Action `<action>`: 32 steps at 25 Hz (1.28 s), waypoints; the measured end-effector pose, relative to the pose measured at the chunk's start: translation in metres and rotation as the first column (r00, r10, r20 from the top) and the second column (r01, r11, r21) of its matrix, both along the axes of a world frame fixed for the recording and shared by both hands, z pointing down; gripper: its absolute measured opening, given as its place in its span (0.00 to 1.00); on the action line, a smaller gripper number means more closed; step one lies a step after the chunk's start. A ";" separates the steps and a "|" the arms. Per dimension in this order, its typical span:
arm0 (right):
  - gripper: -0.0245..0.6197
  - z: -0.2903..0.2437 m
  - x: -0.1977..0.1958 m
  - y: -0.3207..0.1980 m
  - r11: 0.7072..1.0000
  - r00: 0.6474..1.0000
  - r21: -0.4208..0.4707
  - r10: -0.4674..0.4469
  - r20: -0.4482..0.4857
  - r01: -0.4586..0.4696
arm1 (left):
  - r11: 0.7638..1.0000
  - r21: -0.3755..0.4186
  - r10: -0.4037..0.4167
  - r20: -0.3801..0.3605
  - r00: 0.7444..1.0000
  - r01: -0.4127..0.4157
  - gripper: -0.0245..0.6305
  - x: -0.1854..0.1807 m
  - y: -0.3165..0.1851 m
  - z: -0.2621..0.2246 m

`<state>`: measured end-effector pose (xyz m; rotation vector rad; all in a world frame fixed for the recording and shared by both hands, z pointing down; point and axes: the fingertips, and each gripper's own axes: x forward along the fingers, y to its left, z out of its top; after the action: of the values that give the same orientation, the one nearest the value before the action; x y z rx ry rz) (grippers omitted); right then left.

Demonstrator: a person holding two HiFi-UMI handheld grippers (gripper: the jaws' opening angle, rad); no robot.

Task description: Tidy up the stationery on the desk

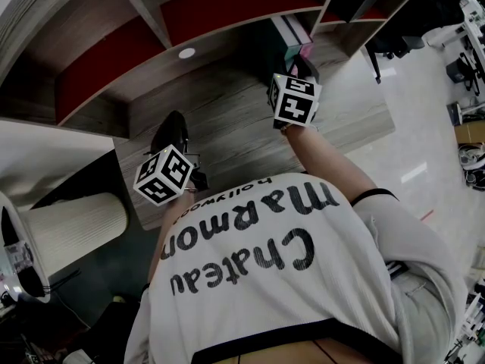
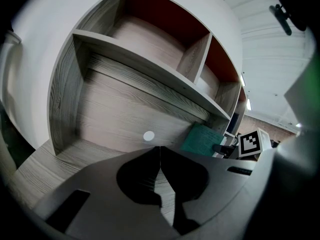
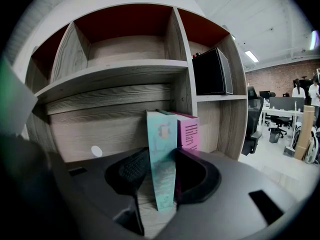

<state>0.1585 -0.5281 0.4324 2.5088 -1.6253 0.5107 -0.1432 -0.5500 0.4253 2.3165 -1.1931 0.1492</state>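
The teal book [image 3: 162, 154] stands upright at the centre of the right gripper view, its narrow edge facing the camera and its bottom edge on the wood-grain worktop [image 3: 149, 215]. It is tall and thin. The cover is pale teal with a faint mottled pattern and a small pale picture near the top. The right gripper [image 3: 160, 178] has its jaws about as far apart as the book is thick, one pad against each face.

A thicker pink book [image 3: 189, 131] with dark lettering down its spine stands touching the teal one, just behind it and to its right. Both sit under the lowest shelf of the shelf unit [image 3: 120, 66], close to its upright divider. In the head view the two books appear at upper centre, just above the right gripper's marker cube [image 1: 294, 99].

The left gripper [image 2: 160, 156] is at lower centre of its own view. Its jaws are together and hold nothing, and they point at the bare back panel of the shelf unit. The teal book shows at that view's centre right, well apart from those jaws.
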 end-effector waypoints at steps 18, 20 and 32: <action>0.36 0.005 -0.004 0.001 0.999 0.999 -0.018 -0.028 0.022 0.028 | 1.000 0.011 -0.018 -0.009 1.000 0.018 0.06 -0.014 0.005 -0.005; 0.36 0.005 -0.003 0.003 1.000 0.999 -0.021 -0.020 0.026 0.020 | 1.000 0.016 -0.020 -0.013 1.000 0.020 0.06 -0.017 0.005 -0.006; 0.36 0.007 -0.011 0.014 0.999 0.999 -0.044 -0.004 0.037 0.005 | 0.999 0.030 -0.009 -0.034 0.999 0.010 0.06 -0.028 0.008 -0.011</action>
<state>0.1472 -0.5136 0.4393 2.4782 -1.6136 0.5887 -0.1708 -0.5418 0.4143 2.3303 -1.1968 0.0885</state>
